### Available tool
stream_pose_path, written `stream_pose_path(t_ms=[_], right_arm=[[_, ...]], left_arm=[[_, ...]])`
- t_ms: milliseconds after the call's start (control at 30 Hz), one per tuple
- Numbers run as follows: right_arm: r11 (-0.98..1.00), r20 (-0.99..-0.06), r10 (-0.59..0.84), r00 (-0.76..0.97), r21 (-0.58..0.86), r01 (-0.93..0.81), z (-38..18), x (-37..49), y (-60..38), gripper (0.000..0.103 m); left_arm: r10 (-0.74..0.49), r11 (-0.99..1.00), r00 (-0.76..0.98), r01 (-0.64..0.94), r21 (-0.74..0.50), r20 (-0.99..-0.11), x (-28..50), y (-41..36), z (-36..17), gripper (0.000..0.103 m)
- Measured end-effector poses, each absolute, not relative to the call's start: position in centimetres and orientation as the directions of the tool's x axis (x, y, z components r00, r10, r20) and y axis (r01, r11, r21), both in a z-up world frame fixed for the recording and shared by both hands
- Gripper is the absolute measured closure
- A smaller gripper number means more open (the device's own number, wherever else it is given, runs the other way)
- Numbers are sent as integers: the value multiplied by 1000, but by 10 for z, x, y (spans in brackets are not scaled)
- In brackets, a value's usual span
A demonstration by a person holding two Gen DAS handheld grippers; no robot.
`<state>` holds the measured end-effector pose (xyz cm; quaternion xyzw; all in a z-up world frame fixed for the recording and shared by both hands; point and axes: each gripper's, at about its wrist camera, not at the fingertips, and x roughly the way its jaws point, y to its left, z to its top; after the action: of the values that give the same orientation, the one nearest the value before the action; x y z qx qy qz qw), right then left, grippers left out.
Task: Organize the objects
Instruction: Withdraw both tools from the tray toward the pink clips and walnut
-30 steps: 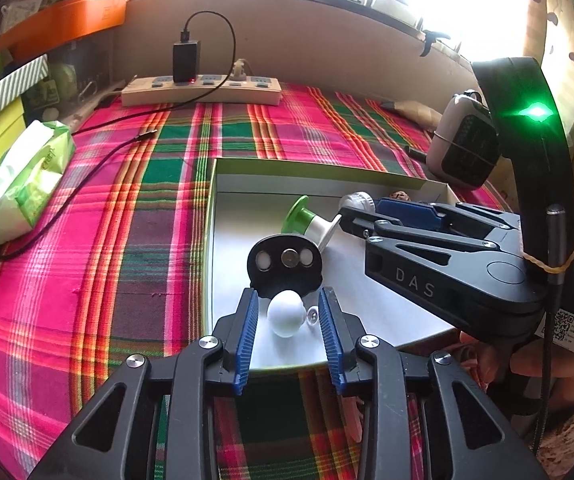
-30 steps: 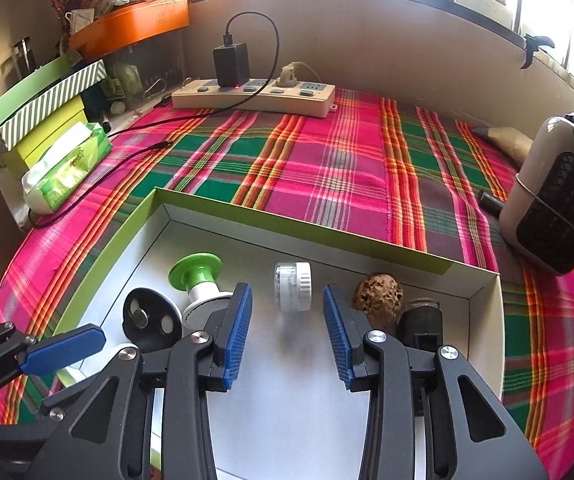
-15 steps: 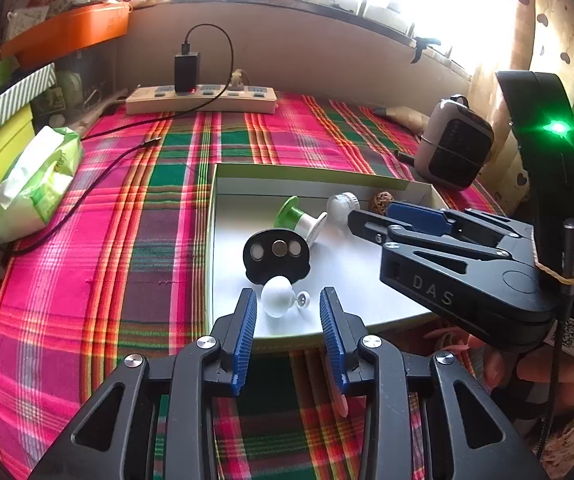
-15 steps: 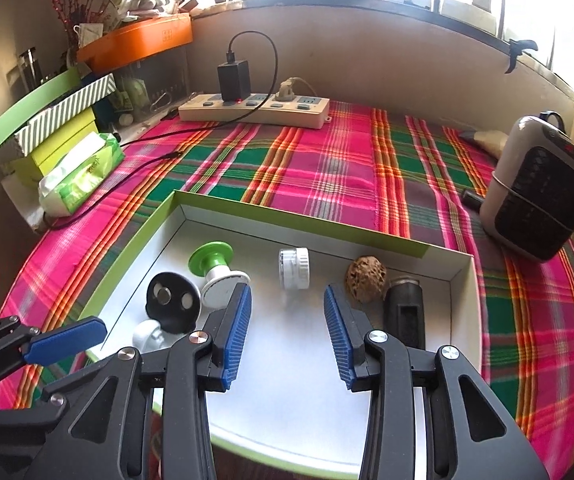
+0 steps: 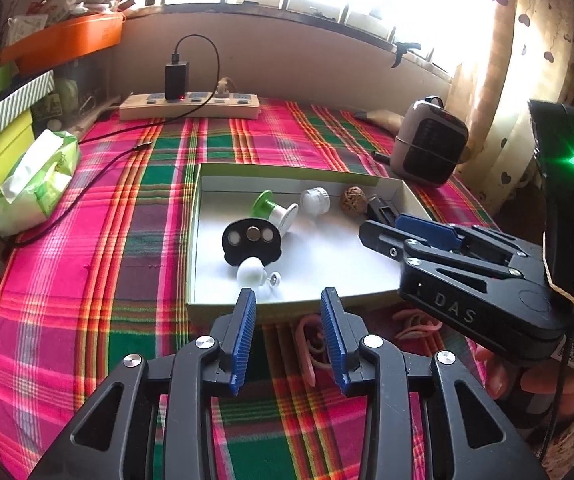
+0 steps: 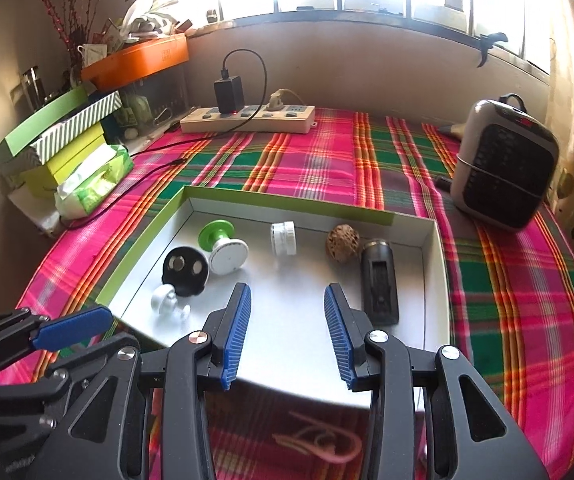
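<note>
Six small things sit in the shallow box (image 6: 433, 264) on the plaid-covered bench (image 6: 327, 160): a green-and-white spool (image 6: 223, 242) lying on its side, a black disc with round insets (image 6: 185, 268) just beside it, a white knob (image 6: 165, 298) touching the disc's near edge, a white cap (image 6: 283, 238) further along, a brown walnut-like ball (image 6: 343, 242), and a black clip-like block (image 6: 379, 280) near the right wall, right next to the ball. Around the box: a power strip (image 6: 247, 118) with a black charger (image 6: 229, 94) plugged in at the back, a cable running off to the left, a tissue pack (image 6: 95, 182) and stacked green boxes (image 6: 55, 140) on the left, a small grey heater (image 6: 503, 164) on the right. Pink rubber bands (image 5: 313, 340) lie on the cloth in front of the box's near wall, between it and my grippers. My left gripper (image 5: 289, 336) hangs over the cloth just short of the near wall, jaws wide apart, holding nothing, touching nothing; the white knob is just past the wall ahead of it. My right gripper (image 6: 287, 334) hovers over the near part of the box floor, jaws also wide apart and empty, with the black block just off its right finger. Nothing blocks either gripper except the box wall in front of the left one.
</note>
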<state>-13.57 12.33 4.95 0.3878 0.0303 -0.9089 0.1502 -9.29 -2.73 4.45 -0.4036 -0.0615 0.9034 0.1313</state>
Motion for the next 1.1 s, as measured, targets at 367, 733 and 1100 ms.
stream_pose_path(t_ms=[367,733,1100], right_arm=[[-957,-688,-233,-687,37,288,55,-101,138,63],[-964,-691,-226,-687,55,262,45,-82,151,63],[-964,-693,-233,-682,72,256,41,-71,158,62]], left_arm=[[310,-950,-612,-215,-224,-727,-77,-26,36,68],[337,-941,-579,-236,-243,-743,-71,-18,25,65],[314,-947,-559,-240,-212,-768,-77,-6,17,64]])
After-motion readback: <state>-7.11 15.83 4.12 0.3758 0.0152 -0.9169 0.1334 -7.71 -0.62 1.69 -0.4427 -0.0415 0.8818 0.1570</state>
